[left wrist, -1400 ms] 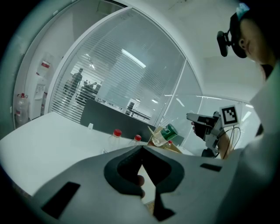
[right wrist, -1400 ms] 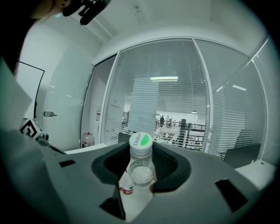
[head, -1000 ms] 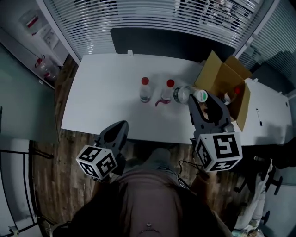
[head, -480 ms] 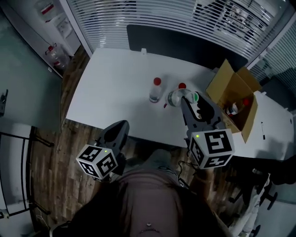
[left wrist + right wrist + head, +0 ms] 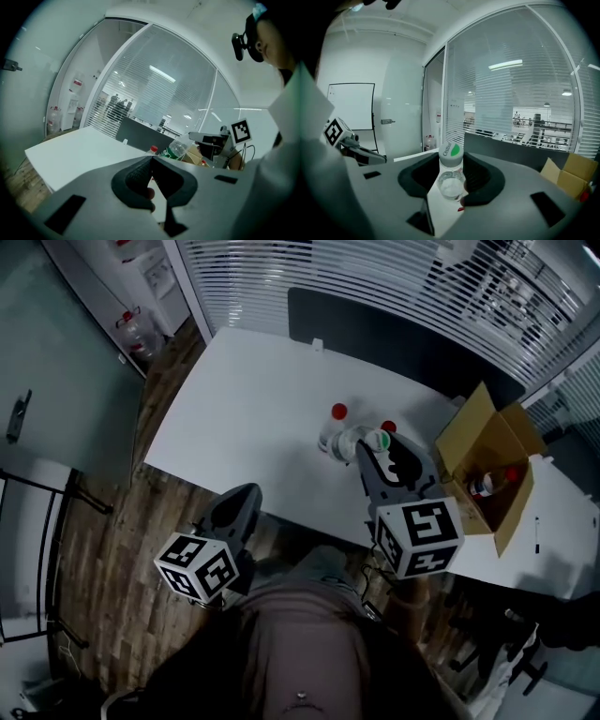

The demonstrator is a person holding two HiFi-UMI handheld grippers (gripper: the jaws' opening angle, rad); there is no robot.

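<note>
My right gripper (image 5: 385, 456) is shut on a clear plastic bottle (image 5: 360, 442) with a green-and-white cap (image 5: 451, 150), held lying sideways above the white table (image 5: 244, 399). The bottle's neck sits between the dark pads (image 5: 477, 180). Just beyond it stand two red-capped bottles (image 5: 336, 424) (image 5: 387, 427). My left gripper (image 5: 237, 502) hangs off the table's near edge, over the wooden floor, jaws closed together with nothing held (image 5: 151, 161). From the left gripper view the held bottle (image 5: 174, 149) and the right gripper's marker cube (image 5: 240, 132) show at the right.
An open cardboard box (image 5: 491, 442) with a red-capped bottle inside (image 5: 487, 486) sits at the table's right end. A dark panel (image 5: 394, 334) runs along the table's far side, before glass walls with blinds. Water jugs (image 5: 136, 329) stand on the floor at far left.
The right gripper has carried the green-capped bottle leftward, away from the cardboard box, to a spot just in front of the two red-capped bottles. The left gripper stays shut by the body.
</note>
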